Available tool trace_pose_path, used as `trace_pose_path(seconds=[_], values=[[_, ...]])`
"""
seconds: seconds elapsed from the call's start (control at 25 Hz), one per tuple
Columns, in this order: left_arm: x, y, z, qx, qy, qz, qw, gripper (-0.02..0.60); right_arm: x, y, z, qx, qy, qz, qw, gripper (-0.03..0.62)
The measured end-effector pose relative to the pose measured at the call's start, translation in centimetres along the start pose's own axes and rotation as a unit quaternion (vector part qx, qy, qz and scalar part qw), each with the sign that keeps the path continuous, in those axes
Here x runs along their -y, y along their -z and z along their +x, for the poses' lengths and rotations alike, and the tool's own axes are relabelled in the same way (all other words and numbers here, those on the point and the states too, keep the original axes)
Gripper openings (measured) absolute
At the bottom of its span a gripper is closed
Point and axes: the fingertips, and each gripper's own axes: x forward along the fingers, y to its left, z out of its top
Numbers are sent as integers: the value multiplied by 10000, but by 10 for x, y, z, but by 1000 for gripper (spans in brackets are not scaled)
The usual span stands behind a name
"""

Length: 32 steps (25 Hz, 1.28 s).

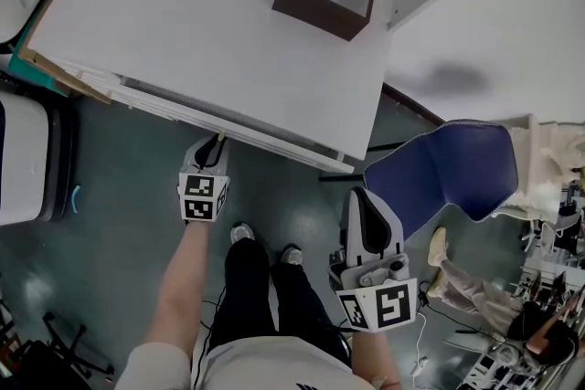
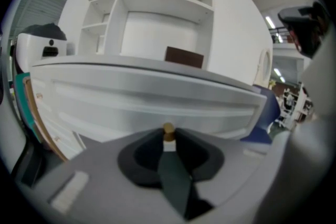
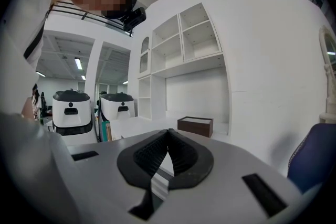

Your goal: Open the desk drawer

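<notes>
Between your left gripper's fingertips sits the drawer's small brass knob, pinched by jaws closed partway onto it. Beyond it the drawer front runs side to side under the desk edge, so the pull should come straight back toward you. Your right gripper, jaws together and empty, hangs farther off.

White short-sleeved top, black trousers, pale shoes
</notes>
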Motion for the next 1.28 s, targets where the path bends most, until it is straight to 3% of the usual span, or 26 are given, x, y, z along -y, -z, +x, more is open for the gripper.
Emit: trace_pose_path(seconds=[1.28], values=[[15,71,-112,-107,-333,-64,9994,72,-19,-5,-31,95,-923,-55,9957,0]])
